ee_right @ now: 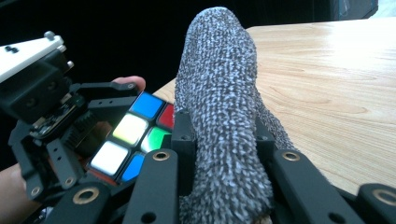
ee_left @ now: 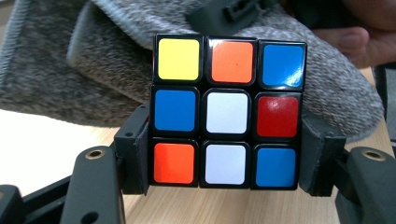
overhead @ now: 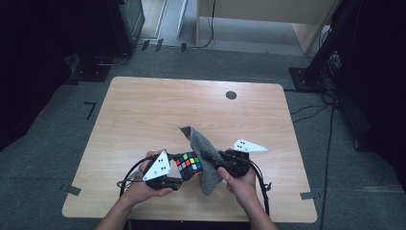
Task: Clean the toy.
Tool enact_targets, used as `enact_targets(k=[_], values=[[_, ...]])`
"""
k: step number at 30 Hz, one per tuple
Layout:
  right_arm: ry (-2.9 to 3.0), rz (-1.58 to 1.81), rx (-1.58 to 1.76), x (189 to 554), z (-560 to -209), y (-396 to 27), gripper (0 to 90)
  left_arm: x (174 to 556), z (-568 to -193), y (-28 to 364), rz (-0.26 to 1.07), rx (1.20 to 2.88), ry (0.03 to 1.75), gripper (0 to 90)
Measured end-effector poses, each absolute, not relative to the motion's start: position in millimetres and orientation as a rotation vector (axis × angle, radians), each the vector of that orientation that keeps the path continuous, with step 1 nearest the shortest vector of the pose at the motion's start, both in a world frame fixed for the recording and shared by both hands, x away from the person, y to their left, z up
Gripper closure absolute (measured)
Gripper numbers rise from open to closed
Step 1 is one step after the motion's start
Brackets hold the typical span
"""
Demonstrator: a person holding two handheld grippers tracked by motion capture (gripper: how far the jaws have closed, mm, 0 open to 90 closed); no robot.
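The left gripper (ee_left: 224, 158) is clenched on a scrambled puzzle cube (ee_left: 227, 111), its jaws pressing the cube's two side faces low down, so that most of the cube stands clear above them with a full coloured face turned toward that gripper's camera. Gripping it by the lower edge looks deliberate: it leaves the top and the far faces free to be reached.

The right gripper (ee_right: 223, 154) grasps a grey knitted cloth (ee_right: 219, 107), bunched into a thick roll between its jaws (the loose end sticks up beyond the jaw tips and folds over). In the high view the cloth (overhead: 201, 153) lies directly between the two grippers, one corner raised, the rest drooping toward the counter (overhead: 143, 110). From the left gripper view the cloth sits just behind and above the cube, touching or nearly touching its upper edge; I cannot tell which.

The arrangement reads as one hand steadying the cube off the counter while the other brings the cloth against it, likely to wipe or wrap it.
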State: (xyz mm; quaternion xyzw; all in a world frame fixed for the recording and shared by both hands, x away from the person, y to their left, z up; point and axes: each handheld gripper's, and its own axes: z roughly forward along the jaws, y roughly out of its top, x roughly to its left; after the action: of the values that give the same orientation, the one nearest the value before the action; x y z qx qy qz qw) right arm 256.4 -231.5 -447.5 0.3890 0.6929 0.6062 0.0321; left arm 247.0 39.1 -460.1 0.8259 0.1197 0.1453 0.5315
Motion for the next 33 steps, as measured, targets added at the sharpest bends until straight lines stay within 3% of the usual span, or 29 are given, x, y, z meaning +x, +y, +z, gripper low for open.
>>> enact_targets(k=[10, 16, 23, 29, 33], values=[[2.039, 1.877, 1.168, 247.4, -436.2, -232.6, 72.5, 251.2, -465.6, 33.7, 0.403, 2.032, 0.345, 34.2], [2.152, 1.835, 0.948, 232.3, -428.1, -200.8, 72.1, 249.1, -461.6, 37.0, 0.39, 1.995, 0.329, 34.2], [2.103, 1.657, 1.26, 260.5, -455.0, -238.7, 72.6, 253.1, -453.9, 48.3, 0.332, 1.897, 0.356, 34.2], [2.03, 1.965, 1.109, 247.6, -432.8, -236.3, 71.9, 256.0, -460.1, 46.3, 0.374, 1.951, 0.385, 34.2], [2.141, 1.93, 1.003, 241.6, -436.7, -215.3, 71.9, 253.4, -458.4, 44.5, 0.373, 1.95, 0.366, 34.2]])
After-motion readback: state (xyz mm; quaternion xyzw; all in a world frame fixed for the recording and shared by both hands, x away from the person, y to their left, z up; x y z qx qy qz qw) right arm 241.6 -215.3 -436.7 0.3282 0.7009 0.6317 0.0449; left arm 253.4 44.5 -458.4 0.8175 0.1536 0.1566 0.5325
